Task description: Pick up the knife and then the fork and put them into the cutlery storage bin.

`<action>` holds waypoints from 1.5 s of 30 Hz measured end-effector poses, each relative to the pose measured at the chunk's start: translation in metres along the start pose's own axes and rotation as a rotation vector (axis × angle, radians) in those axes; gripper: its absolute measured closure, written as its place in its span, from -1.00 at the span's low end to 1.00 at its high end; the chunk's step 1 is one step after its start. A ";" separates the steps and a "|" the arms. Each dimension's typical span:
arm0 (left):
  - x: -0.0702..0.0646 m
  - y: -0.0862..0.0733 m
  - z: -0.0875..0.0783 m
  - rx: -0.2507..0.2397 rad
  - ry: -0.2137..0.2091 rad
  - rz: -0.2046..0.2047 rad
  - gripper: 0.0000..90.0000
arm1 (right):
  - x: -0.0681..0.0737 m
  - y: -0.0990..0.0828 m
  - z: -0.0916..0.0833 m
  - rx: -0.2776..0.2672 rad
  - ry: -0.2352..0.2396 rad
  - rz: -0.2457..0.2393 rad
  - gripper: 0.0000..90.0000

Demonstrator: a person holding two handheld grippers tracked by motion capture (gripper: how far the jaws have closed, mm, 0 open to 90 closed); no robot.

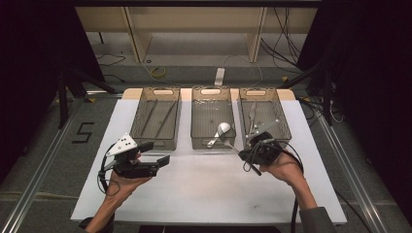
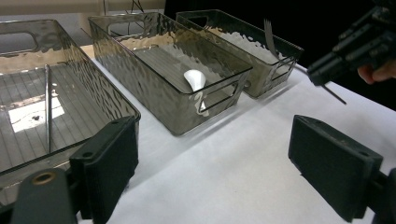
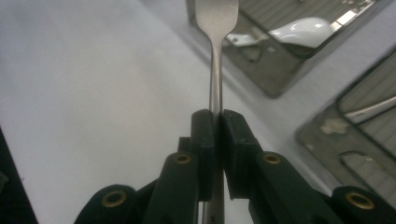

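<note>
My right gripper is shut on the handle of a metal fork, which points away over the white table. In the high view this gripper hovers in front of the middle and right bins, with the fork slanting up-left toward the middle bin. A white spoon lies inside that bin. My left gripper is held at the left, open with nothing between its fingers. From there the right gripper appears at the upper right.
Three translucent grey bins stand in a row at the back. The left bin holds thin metal rods. The right bin holds some cutlery. Cables trail from both grippers toward the table's front edge.
</note>
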State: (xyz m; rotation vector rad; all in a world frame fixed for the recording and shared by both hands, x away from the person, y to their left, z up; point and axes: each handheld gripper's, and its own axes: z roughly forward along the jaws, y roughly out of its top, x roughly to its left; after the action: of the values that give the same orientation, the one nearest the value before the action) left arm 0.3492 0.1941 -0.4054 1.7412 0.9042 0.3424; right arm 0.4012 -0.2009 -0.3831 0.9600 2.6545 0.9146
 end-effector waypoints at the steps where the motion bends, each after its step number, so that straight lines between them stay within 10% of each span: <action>1: 0.000 0.000 0.000 -0.001 0.000 0.001 -0.66 | -0.004 0.002 -0.002 -0.010 -0.008 0.009 0.87; 23: 0.001 0.000 -0.001 -0.016 0.000 -0.001 -0.66 | -0.076 0.036 -0.012 -0.120 -0.155 0.210 0.87; 45: 0.000 0.000 -0.001 -0.020 -0.004 -0.003 -0.66 | -0.123 0.034 0.017 -0.058 -0.263 0.358 0.87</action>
State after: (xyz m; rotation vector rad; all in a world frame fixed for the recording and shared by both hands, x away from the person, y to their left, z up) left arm 0.3486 0.1952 -0.4045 1.7210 0.8978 0.3448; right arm 0.5212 -0.2492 -0.3814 1.4601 2.2672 0.8540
